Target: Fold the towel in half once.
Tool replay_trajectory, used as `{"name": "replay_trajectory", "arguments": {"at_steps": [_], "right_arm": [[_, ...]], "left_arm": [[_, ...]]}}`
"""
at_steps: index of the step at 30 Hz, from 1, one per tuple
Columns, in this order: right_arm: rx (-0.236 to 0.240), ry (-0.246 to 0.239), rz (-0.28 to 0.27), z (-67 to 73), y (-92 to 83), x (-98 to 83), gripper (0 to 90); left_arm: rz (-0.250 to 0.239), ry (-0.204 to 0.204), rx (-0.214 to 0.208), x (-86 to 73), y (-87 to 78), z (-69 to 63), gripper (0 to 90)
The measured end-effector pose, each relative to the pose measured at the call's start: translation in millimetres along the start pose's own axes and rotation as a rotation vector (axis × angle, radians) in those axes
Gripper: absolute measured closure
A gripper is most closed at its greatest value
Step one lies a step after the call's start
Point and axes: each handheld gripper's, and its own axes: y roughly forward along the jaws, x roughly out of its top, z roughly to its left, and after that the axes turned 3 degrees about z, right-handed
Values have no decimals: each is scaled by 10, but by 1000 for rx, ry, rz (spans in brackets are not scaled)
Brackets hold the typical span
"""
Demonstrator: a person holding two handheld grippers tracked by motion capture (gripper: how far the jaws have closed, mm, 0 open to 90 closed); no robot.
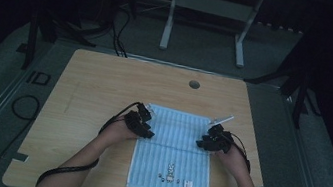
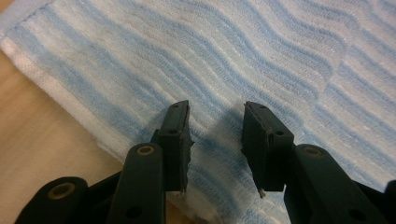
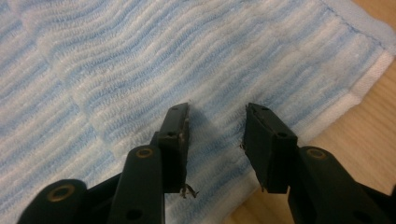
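A light blue striped towel (image 1: 173, 150) lies flat on the wooden table (image 1: 106, 79), with a small rabbit print (image 1: 171, 169) near its front edge. My left gripper (image 1: 149, 124) hovers at the towel's left edge, about a third of the way down from the far corner. In the left gripper view the towel (image 2: 280, 56) lies under my left gripper (image 2: 215, 109), whose jaws stand apart with nothing pinched. My right gripper (image 1: 203, 141) is at the towel's right edge. In the right gripper view my right gripper (image 3: 217, 109) is open just above the towel (image 3: 116, 60).
A round cable hole (image 1: 194, 84) sits near the table's far edge. Beyond the table stands a white metal frame (image 1: 208, 9) on the dark floor, with cables (image 1: 25, 106) trailing at the left. Bare wood shows beside the towel's hem (image 2: 37, 140) (image 3: 369, 126).
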Motion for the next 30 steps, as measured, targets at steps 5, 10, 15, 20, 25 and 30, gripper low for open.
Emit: {"name": "replay_trajectory", "arguments": {"at_steps": [5, 10, 15, 20, 25, 30], "right_arm": [[3, 5, -3, -30, 17, 31, 590], [3, 29, -47, -89, -108, 94, 568], [-59, 50, -64, -315, -317, 320, 550], [-112, 73, -32, -523, -289, 562, 548], [-122, 134, 23, -693, -85, 653, 536], [-115, 186, 62, -775, 85, 650, 532]], "left_arm": [[9, 6, 5, 9, -4, -12, 599], [2, -8, 54, 141, -152, -27, 538], [-35, -91, 89, 328, -269, 173, 396], [-32, -136, 148, 477, -239, 383, 397], [-12, -165, 196, 527, -120, 574, 397], [-6, -208, 193, 499, -10, 718, 401]]}}
